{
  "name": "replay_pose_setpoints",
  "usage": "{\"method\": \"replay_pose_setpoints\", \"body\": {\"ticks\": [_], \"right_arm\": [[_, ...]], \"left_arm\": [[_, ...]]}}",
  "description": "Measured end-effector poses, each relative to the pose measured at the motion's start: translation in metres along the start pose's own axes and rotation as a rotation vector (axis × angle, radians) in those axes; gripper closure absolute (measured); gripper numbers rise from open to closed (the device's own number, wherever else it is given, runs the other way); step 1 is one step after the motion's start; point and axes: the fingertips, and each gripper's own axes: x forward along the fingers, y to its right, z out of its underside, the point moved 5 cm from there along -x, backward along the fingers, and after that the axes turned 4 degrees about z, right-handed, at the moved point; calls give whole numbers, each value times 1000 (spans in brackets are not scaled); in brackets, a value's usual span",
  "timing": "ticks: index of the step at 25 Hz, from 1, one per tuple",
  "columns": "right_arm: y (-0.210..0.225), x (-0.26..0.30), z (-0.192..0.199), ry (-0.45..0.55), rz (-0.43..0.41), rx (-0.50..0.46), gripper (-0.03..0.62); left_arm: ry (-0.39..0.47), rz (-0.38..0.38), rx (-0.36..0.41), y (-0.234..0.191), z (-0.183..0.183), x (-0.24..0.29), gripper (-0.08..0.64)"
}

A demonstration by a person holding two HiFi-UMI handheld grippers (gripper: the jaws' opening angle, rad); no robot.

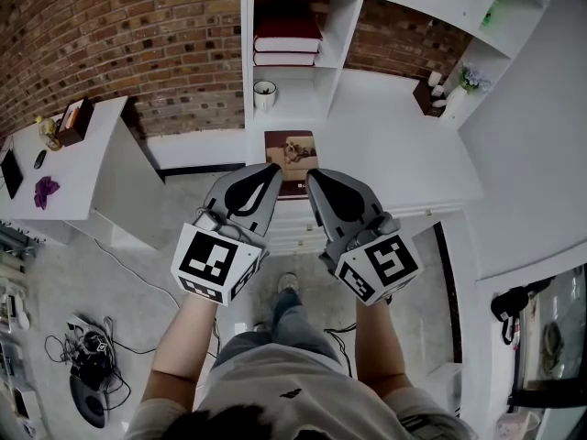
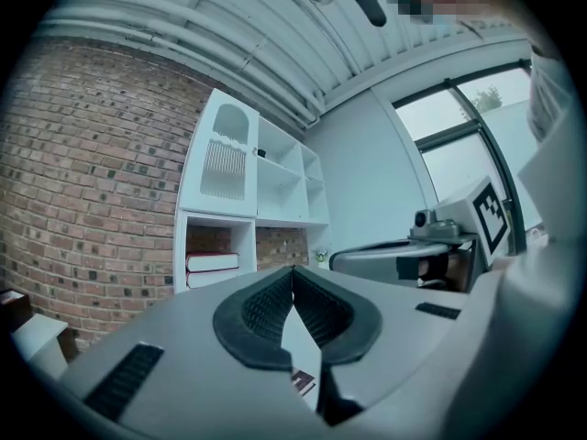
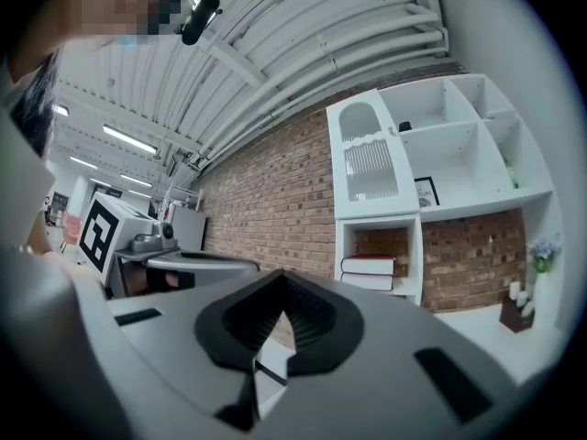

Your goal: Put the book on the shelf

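A brown-covered book (image 1: 291,147) was pictured lying flat on the white counter (image 1: 394,154), at its near left edge, just in front of the shelf (image 1: 327,35). Two red books (image 1: 287,42) were stacked in the shelf's left cubby, and a cup (image 1: 264,93) was seen below them. The left gripper (image 1: 272,168) and the right gripper (image 1: 312,174) were held side by side, with their tips over the book's near edge. Both pairs of jaws were pressed together and nothing was caught between them. The book was gripped by neither. If it was the one meant, the task was judged to be unfinished: the book was to be grasped, lifted and set on the shelf.
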Motion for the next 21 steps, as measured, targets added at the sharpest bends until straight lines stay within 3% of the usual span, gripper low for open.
{"method": "replay_pose_setpoints", "body": {"ticks": [21], "right_arm": [[-24, -15, -2, 9, -7, 10, 583]], "left_arm": [[0, 5, 9, 13, -2, -25, 546]]}}
